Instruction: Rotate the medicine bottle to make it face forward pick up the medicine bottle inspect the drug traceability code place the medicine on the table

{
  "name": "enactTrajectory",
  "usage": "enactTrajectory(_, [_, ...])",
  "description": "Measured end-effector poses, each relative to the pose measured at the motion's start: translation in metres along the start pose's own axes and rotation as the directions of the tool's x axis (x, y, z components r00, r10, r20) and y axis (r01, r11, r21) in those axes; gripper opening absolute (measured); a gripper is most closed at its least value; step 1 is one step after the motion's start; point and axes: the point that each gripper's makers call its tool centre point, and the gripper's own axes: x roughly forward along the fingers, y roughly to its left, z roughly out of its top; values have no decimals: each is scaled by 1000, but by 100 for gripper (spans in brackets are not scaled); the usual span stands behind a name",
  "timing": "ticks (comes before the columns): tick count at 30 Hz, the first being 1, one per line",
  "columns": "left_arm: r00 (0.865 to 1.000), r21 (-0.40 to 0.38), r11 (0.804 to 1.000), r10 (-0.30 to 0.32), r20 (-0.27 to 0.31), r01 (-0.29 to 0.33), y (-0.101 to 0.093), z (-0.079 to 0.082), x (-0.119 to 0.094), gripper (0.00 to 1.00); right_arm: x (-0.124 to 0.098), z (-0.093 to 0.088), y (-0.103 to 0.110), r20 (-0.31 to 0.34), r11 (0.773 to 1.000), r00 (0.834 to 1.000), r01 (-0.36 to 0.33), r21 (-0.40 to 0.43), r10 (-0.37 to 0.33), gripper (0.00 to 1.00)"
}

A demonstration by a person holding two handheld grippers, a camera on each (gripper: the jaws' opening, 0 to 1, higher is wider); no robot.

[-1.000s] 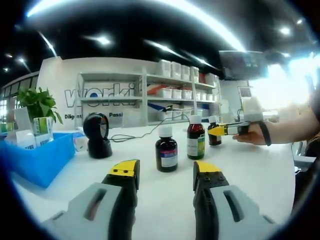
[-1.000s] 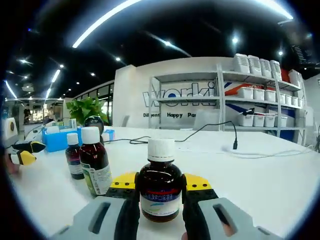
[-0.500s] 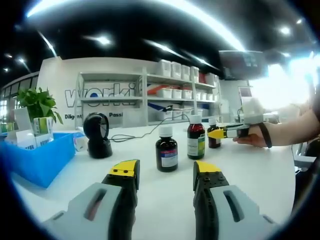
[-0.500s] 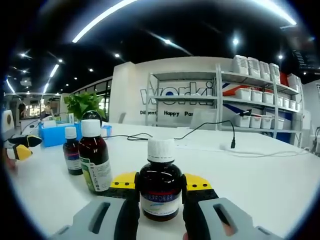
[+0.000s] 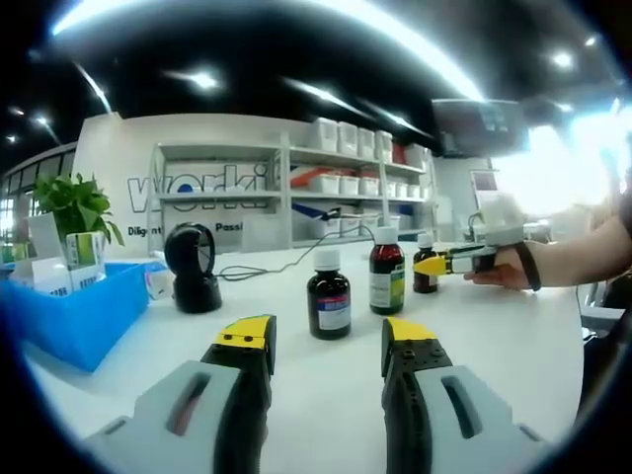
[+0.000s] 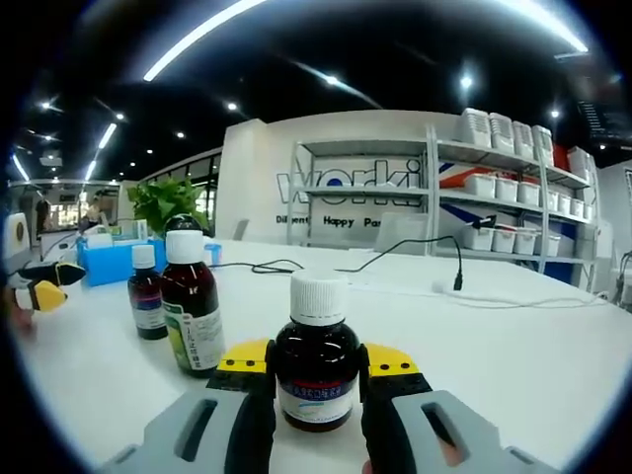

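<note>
In the right gripper view we see our right tongs (image 6: 316, 367) pinching a small medicine bottle (image 6: 316, 370): round, dark brown and glossy, with a ribbed white cap and a pale paper label banded red and blue. It stands upright between the yellow-tipped jaws, on the smooth white tabletop (image 6: 513, 346). To its left stand a taller brown bottle (image 6: 191, 306) with a green-edged label and, just beside that one, a smaller dark bottle (image 6: 147, 296), both white-capped.

In the left gripper view our left tongs (image 5: 326, 341) are spread, with nothing between the grey, yellow-capped jaws, low over the tabletop. Ahead stand the same three bottles in a loose row; the farthest, the medicine bottle (image 5: 426, 269), sits between the right tongs' (image 5: 434, 264) yellow tips, with a hand (image 5: 499, 269) behind them. A rounded black scanner (image 5: 194, 267) stands to the left, a thin black cable (image 5: 267, 267) trailing behind it. At the far left a blue plastic bin (image 5: 84, 306) holds small white and green boxes (image 5: 74, 259), with a leafy green plant (image 5: 74, 202) behind it.
</note>
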Motion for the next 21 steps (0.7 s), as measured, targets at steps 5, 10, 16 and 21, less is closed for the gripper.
enactTrajectory(5, [1000, 2, 1000, -1, -1, 1, 1, -1, 0, 34, 0, 0, -1, 2, 1000, 1000, -8, 3, 8, 29])
enactTrajectory(10, [1000, 2, 1000, -1, 0, 1, 2, -1, 0, 34, -1, -1, -1, 5, 1000, 1000, -29, -5, 29, 32])
enactTrajectory(16, [1000, 3, 1000, 0, -3, 0, 3, -2, 0, 34, -2, 4, 1, 27, 999, 998, -51, -13, 51, 44])
enactTrajectory(21, [1000, 4, 1000, 3, -5, -3, 4, -2, 0, 34, -8, 12, -1, 45, 998, 997, -66, 1, 66, 45])
